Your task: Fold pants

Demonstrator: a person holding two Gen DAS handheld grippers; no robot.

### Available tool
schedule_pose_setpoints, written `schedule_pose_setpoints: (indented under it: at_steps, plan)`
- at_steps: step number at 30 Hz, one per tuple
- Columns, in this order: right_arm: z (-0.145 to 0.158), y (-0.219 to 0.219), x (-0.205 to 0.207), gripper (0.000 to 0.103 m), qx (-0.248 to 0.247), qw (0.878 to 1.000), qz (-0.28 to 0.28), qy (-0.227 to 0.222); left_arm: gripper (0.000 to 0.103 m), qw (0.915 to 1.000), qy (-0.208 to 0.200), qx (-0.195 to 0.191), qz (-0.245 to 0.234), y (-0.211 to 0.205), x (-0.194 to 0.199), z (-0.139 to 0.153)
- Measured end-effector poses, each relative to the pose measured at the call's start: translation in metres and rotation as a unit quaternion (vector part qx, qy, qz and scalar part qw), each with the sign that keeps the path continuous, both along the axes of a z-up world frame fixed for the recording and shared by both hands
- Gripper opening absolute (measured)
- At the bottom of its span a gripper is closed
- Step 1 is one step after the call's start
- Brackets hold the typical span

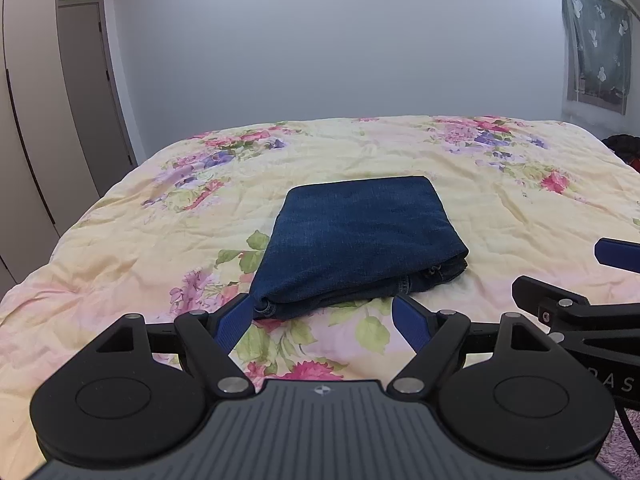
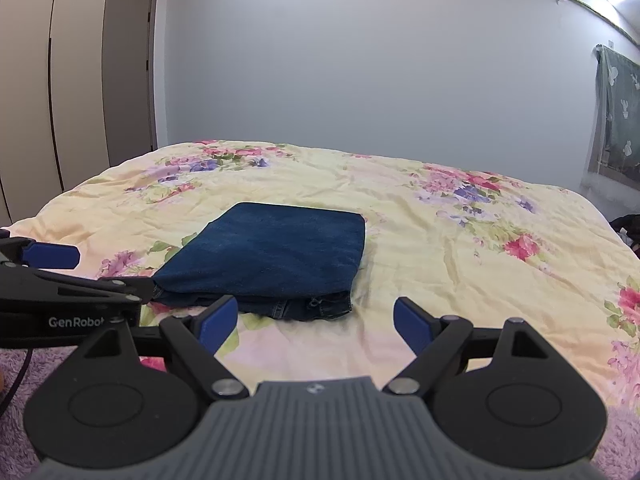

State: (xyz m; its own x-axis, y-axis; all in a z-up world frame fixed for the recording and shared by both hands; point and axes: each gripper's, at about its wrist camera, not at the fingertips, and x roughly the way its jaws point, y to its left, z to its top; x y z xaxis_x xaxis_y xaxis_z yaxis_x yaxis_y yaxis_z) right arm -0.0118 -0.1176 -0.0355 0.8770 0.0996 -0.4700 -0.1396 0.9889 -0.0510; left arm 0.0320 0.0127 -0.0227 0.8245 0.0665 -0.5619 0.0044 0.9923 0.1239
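Dark blue jeans (image 1: 360, 240) lie folded into a compact rectangle on the floral quilt (image 1: 500, 208) of the bed; they also show in the right wrist view (image 2: 272, 260). My left gripper (image 1: 324, 312) is open and empty, just in front of the bundle's near edge, its left fingertip (image 1: 236, 316) close to the near left corner. My right gripper (image 2: 316, 320) is open and empty, a little in front of the bundle's near right corner. Each gripper shows at the side of the other's view, the right one (image 1: 580, 280) and the left one (image 2: 52, 276).
The quilt (image 2: 460, 248) covers the bed with wide room around the jeans. A blue-grey wall (image 1: 320, 40) stands behind the bed. Wardrobe doors (image 2: 60, 80) stand at the left. A curtained window (image 1: 596, 48) is at the right. Purple fuzzy fabric (image 2: 24, 364) lies at the bed's near edge.
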Motion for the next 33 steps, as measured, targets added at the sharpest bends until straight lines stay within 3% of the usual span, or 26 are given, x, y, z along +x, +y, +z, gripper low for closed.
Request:
schedule_pose_setpoints:
  at_steps: [33]
  plan:
    - [0.0010, 0.0022, -0.0009, 0.081, 0.006, 1.000, -0.012, -0.006, 0.093, 1.0000, -0.006, 0.005, 0.000, 0.0019, 0.0013, 0.0075]
